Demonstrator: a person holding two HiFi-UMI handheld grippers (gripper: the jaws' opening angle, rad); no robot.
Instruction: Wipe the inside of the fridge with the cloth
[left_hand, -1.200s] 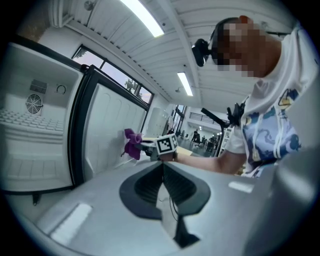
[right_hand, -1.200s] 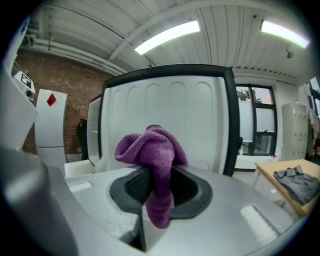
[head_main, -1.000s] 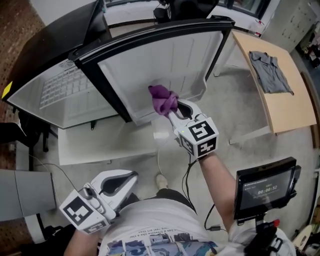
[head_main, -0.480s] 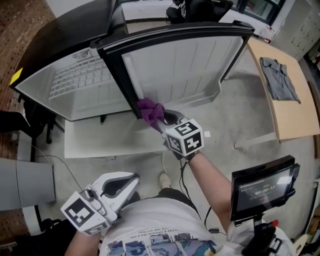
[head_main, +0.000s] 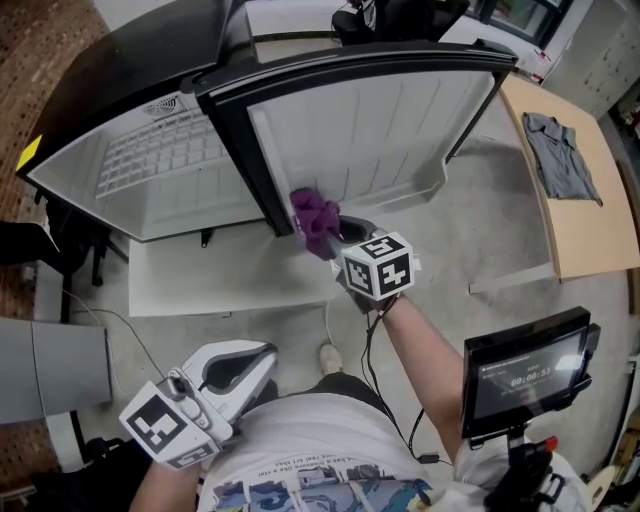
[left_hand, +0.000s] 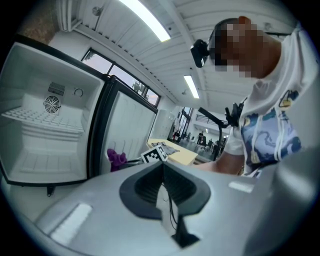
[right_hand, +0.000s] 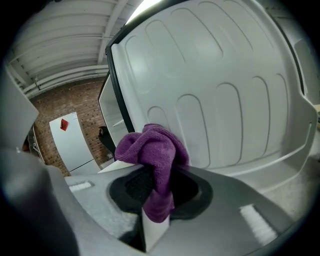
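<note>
right gripper view: cloth (right_hand: 152, 150) between tongs (right_hand: 157, 192)

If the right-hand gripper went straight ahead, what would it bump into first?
Probably the white inner panel of the fridge door, with the purple cloth clamped in the right gripper touching first.

The cloth (head_main: 318, 220) is deep purple. The fridge (head_main: 150, 170) is white inside with a black casing, and its door (head_main: 400, 120) has a white liner patterned with raised vertical ribs. The right gripper (head_main: 328, 238) and left gripper (head_main: 258, 358) are pale grey with dark inner pads. Each carries a cube of black-and-white square markers. At 3 o'clock a tan surface (head_main: 590, 230) bears a grey shirt (head_main: 558, 157). The floor (head_main: 480, 220) is grey, the brick wall (right_hand: 80, 97) red-brown. The person's T-shirt (head_main: 300, 480) at 6 o'clock is white with blue print.
</note>
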